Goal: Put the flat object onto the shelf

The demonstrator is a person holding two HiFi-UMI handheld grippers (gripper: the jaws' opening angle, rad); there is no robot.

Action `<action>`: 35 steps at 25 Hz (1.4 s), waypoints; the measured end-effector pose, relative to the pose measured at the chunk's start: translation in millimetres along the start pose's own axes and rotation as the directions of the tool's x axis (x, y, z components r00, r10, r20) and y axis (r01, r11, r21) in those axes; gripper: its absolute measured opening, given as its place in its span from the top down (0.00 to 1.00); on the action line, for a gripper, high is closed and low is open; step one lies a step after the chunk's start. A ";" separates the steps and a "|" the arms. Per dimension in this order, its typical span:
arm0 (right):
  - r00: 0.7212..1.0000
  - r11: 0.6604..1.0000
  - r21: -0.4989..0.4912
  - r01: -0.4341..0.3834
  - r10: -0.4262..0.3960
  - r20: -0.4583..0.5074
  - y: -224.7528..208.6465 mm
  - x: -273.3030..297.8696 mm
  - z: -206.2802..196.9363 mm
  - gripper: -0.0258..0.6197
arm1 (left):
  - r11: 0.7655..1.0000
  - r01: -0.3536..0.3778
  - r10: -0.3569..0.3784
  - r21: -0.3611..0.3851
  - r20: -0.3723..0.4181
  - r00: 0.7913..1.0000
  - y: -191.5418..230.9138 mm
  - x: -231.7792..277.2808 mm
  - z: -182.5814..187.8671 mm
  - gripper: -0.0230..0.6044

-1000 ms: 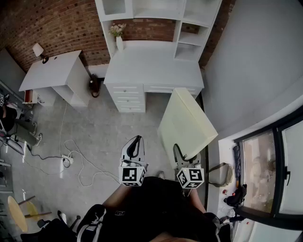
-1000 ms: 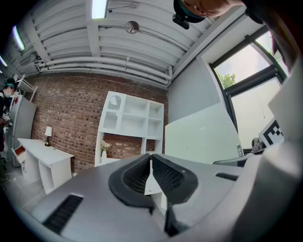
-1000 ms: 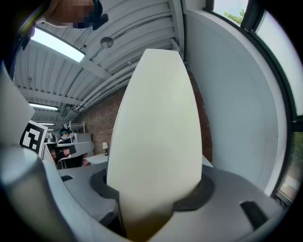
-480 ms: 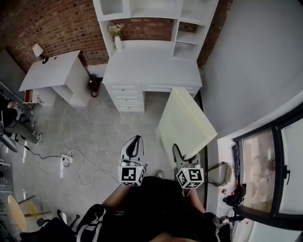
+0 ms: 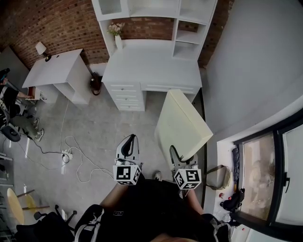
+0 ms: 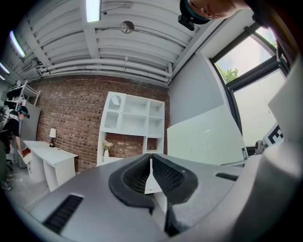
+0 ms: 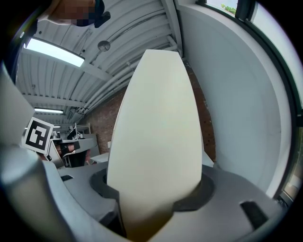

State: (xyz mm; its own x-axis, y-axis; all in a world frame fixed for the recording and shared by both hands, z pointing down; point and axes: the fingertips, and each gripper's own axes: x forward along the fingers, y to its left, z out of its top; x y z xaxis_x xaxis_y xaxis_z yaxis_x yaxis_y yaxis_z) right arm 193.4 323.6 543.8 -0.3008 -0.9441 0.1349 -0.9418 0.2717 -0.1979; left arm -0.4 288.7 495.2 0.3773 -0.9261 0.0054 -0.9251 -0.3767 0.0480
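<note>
As we looked down and outward, we logged these items, nearest first.

1. Left gripper (image 5: 129, 143), marker cube toward us. Its jaws were brought together at the tips with nothing between them, as the left gripper view (image 6: 151, 163) confirmed. It was held over the grey floor (image 5: 104, 118).
2. Right gripper (image 5: 179, 155), beside the left. Its jaws were clamped on the near edge of the flat object (image 5: 182, 124), a large pale yellow panel. The panel reached forward from the jaws and filled the middle of the right gripper view (image 7: 156, 137). It was carried in the air, not on the shelf.
3. White cable (image 5: 80, 163), looped loose on the floor to the left.
4. Brown bag (image 5: 220, 176), low by the window (image 5: 265, 165) at right.
5. White table (image 5: 151, 66) with drawers, ahead against the brick wall (image 5: 61, 23).
6. Vase of flowers (image 5: 117, 37), at that table's back left corner.
7. Smaller side table (image 5: 57, 71), further left, bearing a lamp (image 5: 41, 48).
8. White shelf (image 5: 156, 8), an open-compartment unit rising over the table.
</note>
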 end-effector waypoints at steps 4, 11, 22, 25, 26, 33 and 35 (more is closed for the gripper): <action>1.000 1.000 -0.010 -0.016 0.016 -0.008 -13.2 15.4 0.0 0.51 | 1.000 -0.014 0.014 0.002 -0.024 1.000 -4.1 8.9 -9.6 0.93; 0.999 1.000 -0.022 -0.017 0.016 -0.036 -21.4 71.1 -2.1 0.51 | 1.000 -0.020 0.019 -0.024 -0.040 0.999 23.5 60.3 -22.7 0.93; 0.999 0.997 -0.064 0.039 -0.040 -0.008 -15.7 261.5 36.7 0.51 | 0.998 0.047 -0.047 -0.028 0.010 0.999 142.9 205.7 1.3 0.93; 0.998 0.996 -0.072 0.056 -0.057 -0.004 -6.3 310.4 46.8 0.51 | 0.997 0.056 -0.056 -0.050 -0.001 0.998 184.7 242.0 3.3 0.93; 0.998 0.995 -0.075 0.065 -0.066 -0.004 -4.6 321.5 49.1 0.51 | 0.997 0.063 -0.063 -0.051 -0.002 0.998 194.4 252.2 3.7 0.93; 0.993 0.981 -0.165 0.106 -0.112 -0.031 -9.2 389.0 68.7 0.51 | 0.990 0.092 -0.095 -0.111 -0.024 0.995 238.8 310.0 -0.1 0.93; 0.993 0.975 -0.196 0.109 -0.117 -0.030 -15.5 409.9 76.6 0.51 | 0.990 0.085 -0.089 -0.116 -0.036 0.995 248.1 326.6 -4.8 0.93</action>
State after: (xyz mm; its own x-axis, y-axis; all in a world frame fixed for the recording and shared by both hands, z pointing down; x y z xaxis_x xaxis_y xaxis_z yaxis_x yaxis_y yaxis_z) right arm 96.2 -81.9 527.8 -0.1928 -0.9634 0.1865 -0.9801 0.1984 0.0117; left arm -106.5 -107.1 513.6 0.4598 -0.8872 0.0368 -0.8786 -0.4486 0.1637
